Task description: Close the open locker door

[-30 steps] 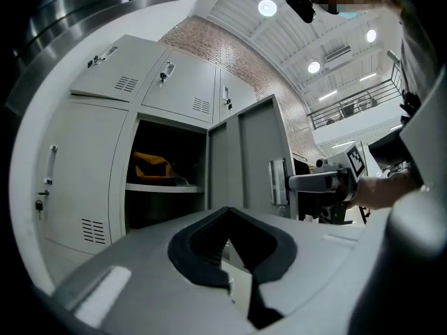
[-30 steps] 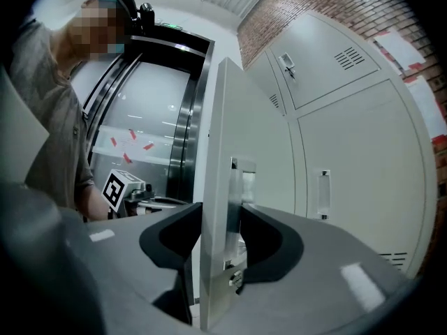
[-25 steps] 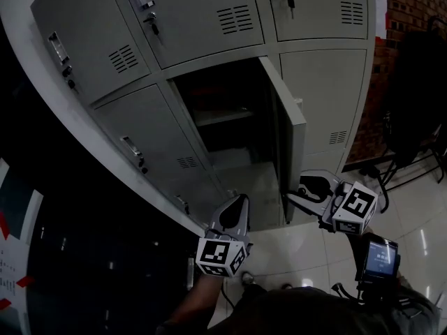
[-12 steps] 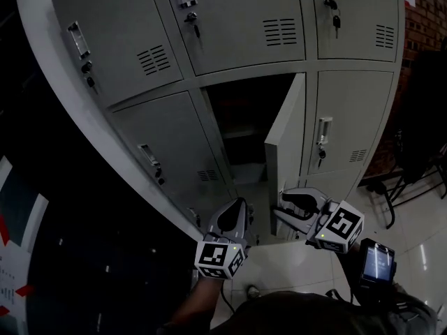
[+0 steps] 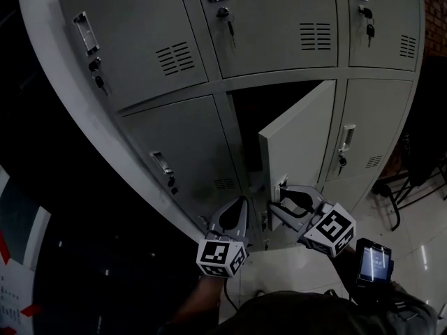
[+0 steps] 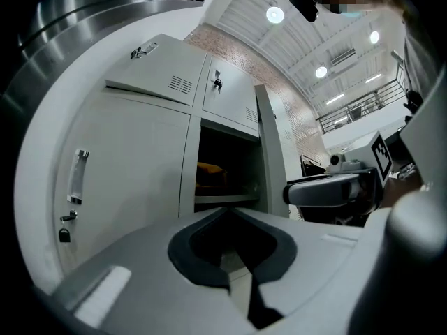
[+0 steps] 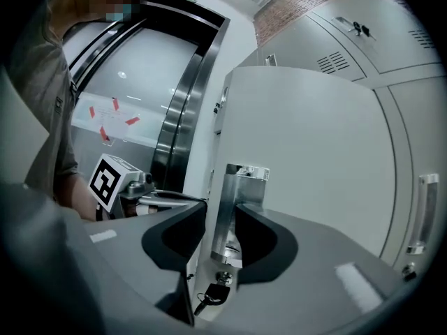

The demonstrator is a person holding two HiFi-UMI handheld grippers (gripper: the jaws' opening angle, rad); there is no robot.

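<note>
Two rows of grey lockers (image 5: pixel 174 54) stand on a glossy tiled floor (image 5: pixel 419 236). The locker door (image 5: pixel 300 138) is half-shut, with a dark gap along its left edge. The right gripper (image 5: pixel 274 201) has its jaws opening, the door handle (image 7: pixel 237 208) between them. The left gripper (image 5: pixel 241 202) hangs just beside, jaws together, empty.

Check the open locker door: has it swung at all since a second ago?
Yes. The locker door has swung toward closed: its free edge now stands much nearer the locker frame left of the opening, leaving a narrower dark gap.
</note>
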